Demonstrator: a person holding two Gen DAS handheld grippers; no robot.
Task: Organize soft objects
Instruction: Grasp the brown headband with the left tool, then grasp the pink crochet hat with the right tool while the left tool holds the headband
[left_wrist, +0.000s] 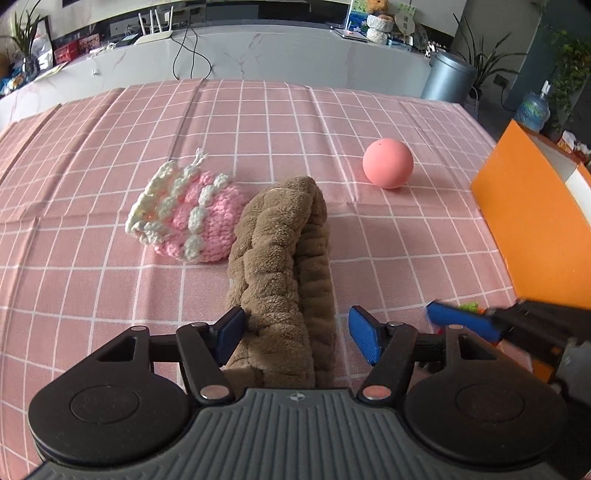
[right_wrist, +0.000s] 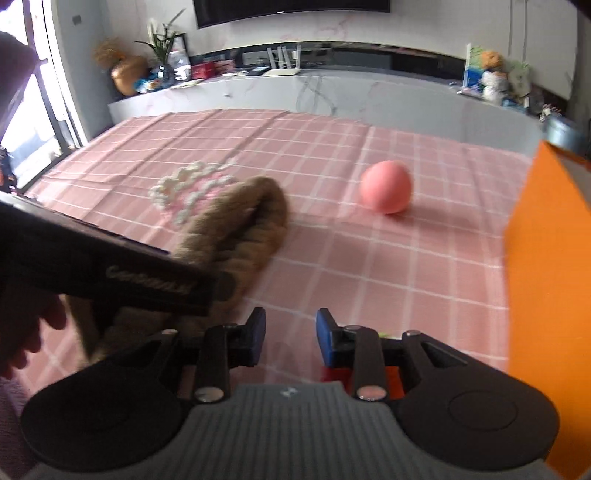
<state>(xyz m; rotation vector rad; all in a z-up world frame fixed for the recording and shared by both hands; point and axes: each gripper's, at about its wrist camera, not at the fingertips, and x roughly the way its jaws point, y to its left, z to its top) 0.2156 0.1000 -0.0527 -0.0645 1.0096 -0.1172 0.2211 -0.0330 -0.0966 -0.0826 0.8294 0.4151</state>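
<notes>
- Seen sharply from the left wrist only: left gripper (left_wrist: 295, 334), jaws spread to either side of the near end of a brown plush band (left_wrist: 284, 266), left pad touching the fleece, right pad apart from it.
- At 10 o'clock from the band and touching it, a pink-and-cream crochet pouch (left_wrist: 186, 218); at 1 o'clock and well apart, a pink ball (left_wrist: 388, 163).
- At 3 o'clock in that view, a blurred blue finger of the right gripper (left_wrist: 461, 321) beside the orange box (left_wrist: 535, 236).
- Seen from the right wrist only: right gripper (right_wrist: 290, 338), jaws spread over bare cloth, gripping nothing; left tool's dark body crossing at 9 o'clock, hiding the band's near end; something red under the right finger, too hidden to tell.
- Under everything, a worktop (left_wrist: 406, 240) with pink cloth checked in white, creased.
- Beyond, at 12 o'clock, a marble counter (left_wrist: 258, 55) with white router (left_wrist: 155, 31), plants and boxes; grey bin (left_wrist: 448, 75) at 1 o'clock; window at 10 o'clock in the right view.
</notes>
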